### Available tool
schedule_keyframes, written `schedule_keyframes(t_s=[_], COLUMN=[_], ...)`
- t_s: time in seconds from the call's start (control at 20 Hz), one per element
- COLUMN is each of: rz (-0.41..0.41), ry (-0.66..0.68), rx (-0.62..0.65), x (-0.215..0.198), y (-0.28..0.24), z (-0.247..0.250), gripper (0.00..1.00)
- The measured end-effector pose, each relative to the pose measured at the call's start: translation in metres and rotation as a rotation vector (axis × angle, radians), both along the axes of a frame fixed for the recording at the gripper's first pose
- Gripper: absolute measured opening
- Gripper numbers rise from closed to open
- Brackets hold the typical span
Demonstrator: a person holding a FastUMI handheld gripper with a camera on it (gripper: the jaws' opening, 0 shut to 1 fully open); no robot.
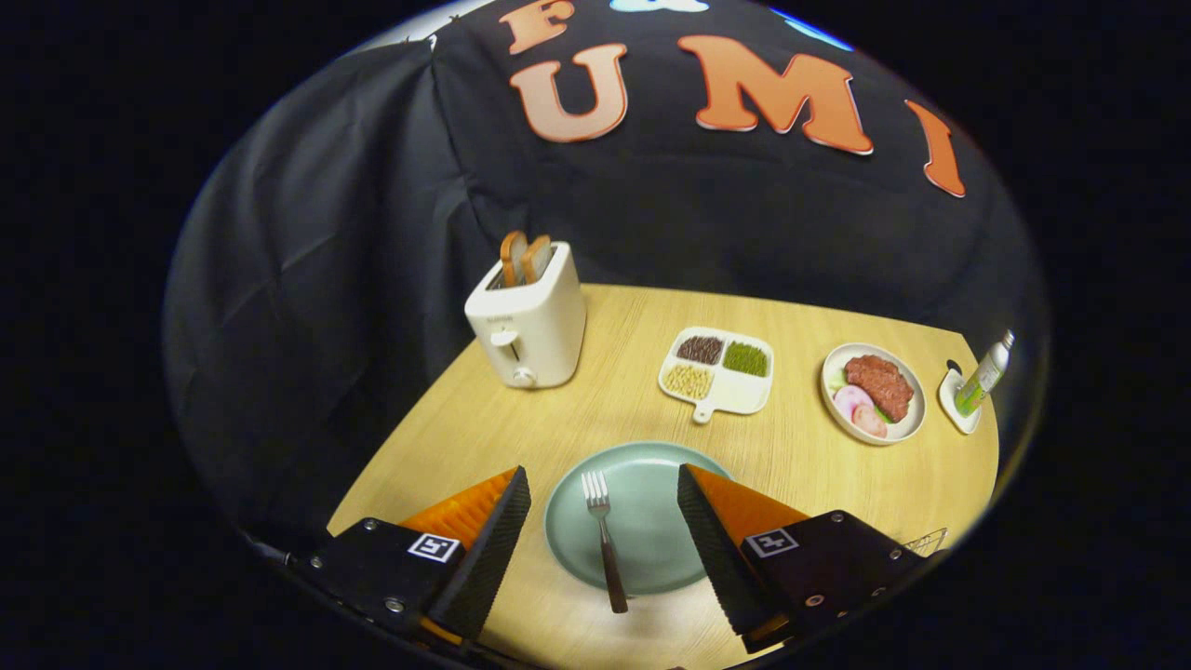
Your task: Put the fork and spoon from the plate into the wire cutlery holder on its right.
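one fork [603, 540] lies on one green plate [651, 484], handle over its near rim. one wire holder [926, 540] peeks out right. two toast slices [524, 258] in one toaster [528, 321]. the tool [605, 530] hovers above the surface [800, 456], fingers wide apart, straddling the fork.

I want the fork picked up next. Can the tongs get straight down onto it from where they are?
Probably yes. The tongs are open, and the fork lies between them on the green plate, its handle sticking out over the rim. Nothing lies over it or between it and the tongs.
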State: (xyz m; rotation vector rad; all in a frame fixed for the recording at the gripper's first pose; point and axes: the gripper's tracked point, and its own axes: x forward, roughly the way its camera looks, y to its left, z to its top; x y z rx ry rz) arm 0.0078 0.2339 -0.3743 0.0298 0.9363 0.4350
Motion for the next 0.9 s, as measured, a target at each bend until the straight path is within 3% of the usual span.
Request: schedule_keyframes(t_s=[0.3, 0.5, 0.75, 0.9], rz=[0.15, 0.201, 0.242, 0.269], ry=[0.149, 0.315, 0.453, 0.496], rx=[-0.141, -0.21, -0.263, -0.316], x=[-0.02, -0.038, -0.048, -0.05], y=[0.005, 0.005, 0.01, 0.012], z=[-0.063, -0.104, -0.131, -0.141], gripper=[0.91, 0.81, 0.52, 0.41])
